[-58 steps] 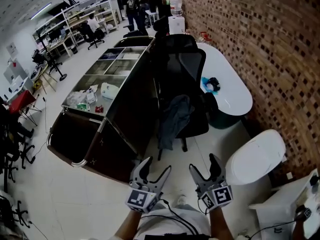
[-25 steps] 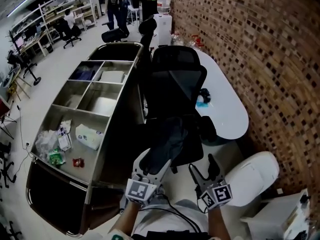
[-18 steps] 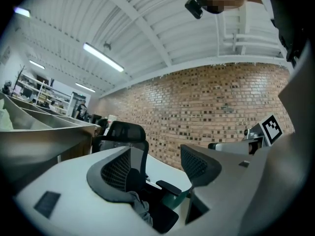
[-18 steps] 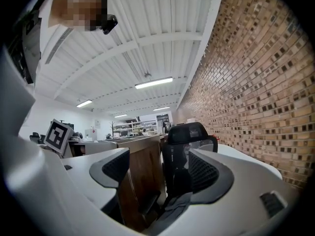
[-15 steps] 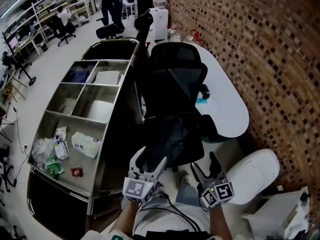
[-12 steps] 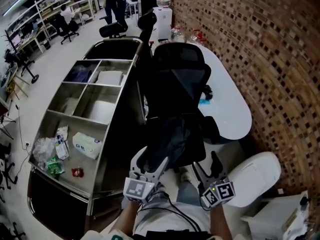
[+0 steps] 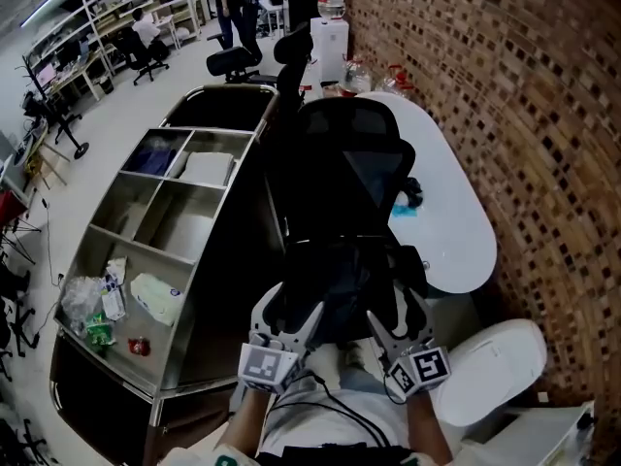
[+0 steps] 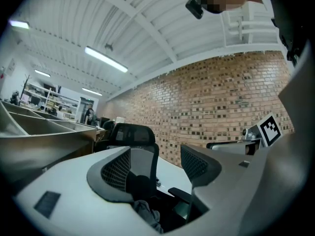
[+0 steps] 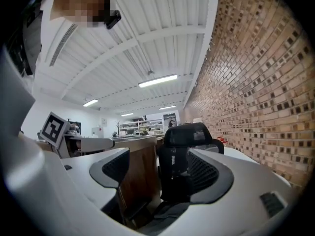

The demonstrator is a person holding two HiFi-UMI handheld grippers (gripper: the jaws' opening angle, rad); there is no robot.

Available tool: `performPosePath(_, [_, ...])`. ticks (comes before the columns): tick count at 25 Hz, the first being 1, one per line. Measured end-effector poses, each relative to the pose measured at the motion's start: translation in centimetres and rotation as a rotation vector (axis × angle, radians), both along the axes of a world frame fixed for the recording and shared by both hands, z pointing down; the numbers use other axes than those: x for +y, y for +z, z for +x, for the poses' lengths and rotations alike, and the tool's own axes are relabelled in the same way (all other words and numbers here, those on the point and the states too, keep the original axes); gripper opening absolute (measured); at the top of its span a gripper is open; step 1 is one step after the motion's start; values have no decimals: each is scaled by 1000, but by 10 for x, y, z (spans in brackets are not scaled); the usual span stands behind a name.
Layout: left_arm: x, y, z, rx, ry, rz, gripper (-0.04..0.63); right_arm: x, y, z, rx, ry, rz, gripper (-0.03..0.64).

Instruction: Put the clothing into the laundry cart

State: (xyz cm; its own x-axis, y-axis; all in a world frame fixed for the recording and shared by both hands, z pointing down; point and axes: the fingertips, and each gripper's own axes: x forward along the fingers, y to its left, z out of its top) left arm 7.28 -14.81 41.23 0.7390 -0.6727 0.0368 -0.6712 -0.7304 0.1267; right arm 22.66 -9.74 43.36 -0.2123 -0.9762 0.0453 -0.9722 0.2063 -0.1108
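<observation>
Dark grey clothing [image 7: 335, 282] lies bunched on the seat of the black mesh office chair [image 7: 349, 163], just beyond both grippers. Left gripper [image 7: 291, 311]: jaws spread, nothing pinched. Right gripper [image 7: 392, 315]: same, spread and empty. Both hover at the seat's near edge. The steel-topped compartment laundry cart [image 7: 124, 244] stands just left of the chair.

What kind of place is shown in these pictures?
Probably an open office or lab workspace: a black office chair, a white oval table beside a brick wall, and long shelving at the far end.
</observation>
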Motion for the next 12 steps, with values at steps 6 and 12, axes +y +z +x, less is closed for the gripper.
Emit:
performPosePath(6, [-13,3,42,-49,-22,14,310,-24,5,38,-4,-43,-11,383])
performPosePath(12, [-24,6,84,-59,-13,7,310,-35,12,73,-32,-57,-18,383])
